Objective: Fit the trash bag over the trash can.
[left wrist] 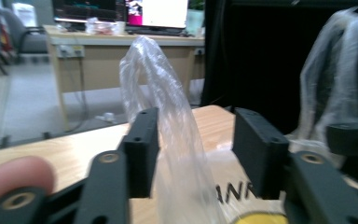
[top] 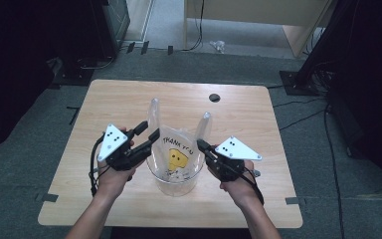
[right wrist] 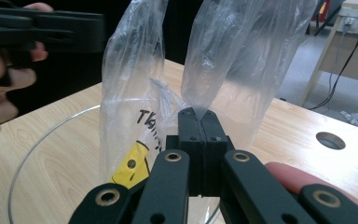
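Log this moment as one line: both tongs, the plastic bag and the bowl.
left tongs: open around bag handle | right tongs: shut on plastic bag | bag: in clear bowl | bowl: on table

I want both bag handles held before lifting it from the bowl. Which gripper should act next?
Left. The right gripper is already shut on a handle of the plastic bag. The left gripper is open with the other handle between its jaws, so probably it only needs closing.

— What sort of place?
— An office or lab: grey carpet (top: 20,164), desk (left wrist: 121,51) with monitors (left wrist: 121,11), office chair (left wrist: 0,37).
— Anything else?
— Cables (top: 328,149) across the floor, tape marks (top: 47,197) by a small wooden table (top: 248,129).
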`<action>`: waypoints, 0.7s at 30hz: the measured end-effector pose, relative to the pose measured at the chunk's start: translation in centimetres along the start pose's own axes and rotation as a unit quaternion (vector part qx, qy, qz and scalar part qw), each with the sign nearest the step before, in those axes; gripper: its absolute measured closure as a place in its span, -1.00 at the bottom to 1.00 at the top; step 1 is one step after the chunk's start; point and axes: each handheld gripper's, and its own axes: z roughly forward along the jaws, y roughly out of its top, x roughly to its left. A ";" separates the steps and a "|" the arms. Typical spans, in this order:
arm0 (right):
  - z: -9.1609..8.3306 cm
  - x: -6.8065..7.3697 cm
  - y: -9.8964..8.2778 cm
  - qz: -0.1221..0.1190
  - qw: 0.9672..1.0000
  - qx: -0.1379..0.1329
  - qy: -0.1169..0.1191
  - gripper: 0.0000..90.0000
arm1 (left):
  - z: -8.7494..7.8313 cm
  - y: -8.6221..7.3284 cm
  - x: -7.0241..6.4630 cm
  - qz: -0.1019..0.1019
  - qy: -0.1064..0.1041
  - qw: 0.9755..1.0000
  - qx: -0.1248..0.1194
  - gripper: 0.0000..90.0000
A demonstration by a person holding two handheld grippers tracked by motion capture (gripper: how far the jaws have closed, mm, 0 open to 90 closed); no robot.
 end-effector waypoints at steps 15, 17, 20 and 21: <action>-0.7 -0.5 -1.2 0.011 1.000 0.008 0.004 1.00 | -1.6 -1.2 2.9 -0.079 -0.055 0.995 0.033 1.00; -0.8 -0.5 -1.6 0.009 1.000 0.014 0.003 1.00 | -2.5 -1.8 3.6 -0.096 -0.069 0.992 0.040 1.00; -1.0 -0.3 -2.0 -0.003 1.000 0.021 -0.001 1.00 | -3.5 -2.6 4.2 -0.117 -0.098 0.987 0.050 1.00; -1.0 -0.2 -2.2 -0.003 1.000 0.024 -0.001 1.00 | -3.8 -2.9 4.1 -0.121 -0.109 0.985 0.051 1.00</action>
